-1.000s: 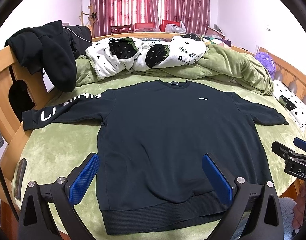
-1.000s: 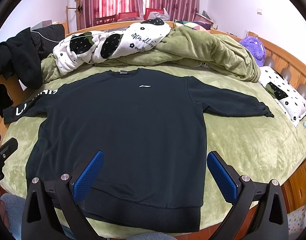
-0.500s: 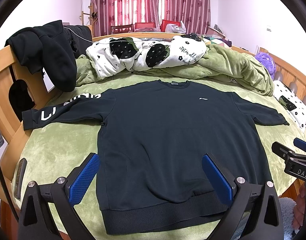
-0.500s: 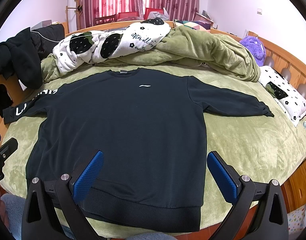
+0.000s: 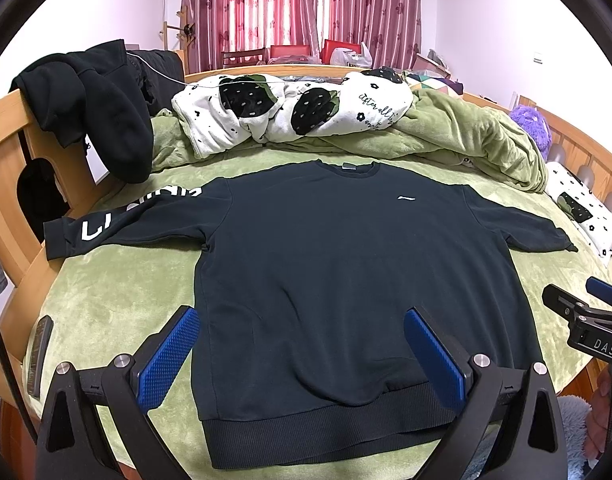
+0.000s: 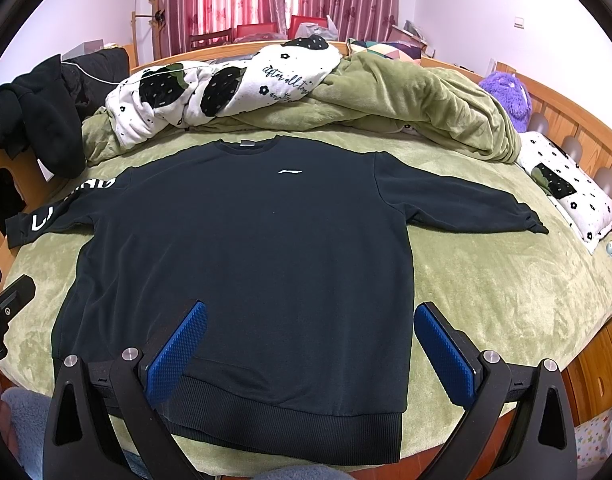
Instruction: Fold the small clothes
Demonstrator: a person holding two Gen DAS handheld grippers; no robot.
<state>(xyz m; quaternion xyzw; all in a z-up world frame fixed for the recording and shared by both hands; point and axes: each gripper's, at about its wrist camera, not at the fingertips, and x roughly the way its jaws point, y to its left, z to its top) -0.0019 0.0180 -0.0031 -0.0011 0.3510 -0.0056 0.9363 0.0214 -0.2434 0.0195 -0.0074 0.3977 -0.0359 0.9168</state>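
Nothing has shifted since the earlier frames: both tools hold station above the hem. Dark sweatshirt (image 5: 345, 280) lies flat, sleeves spread, on the green bedspread (image 5: 106, 292). Left gripper (image 5: 302, 356) and right gripper (image 6: 309, 350) stand wide, empty.

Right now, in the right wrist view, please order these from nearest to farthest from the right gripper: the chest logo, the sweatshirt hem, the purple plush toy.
From the right gripper, open above the sweatshirt:
1. Sweatshirt hem, just below the fingertips.
2. Chest logo, straight ahead, mid-bed.
3. Purple plush toy, far right by the wooden bed rail.
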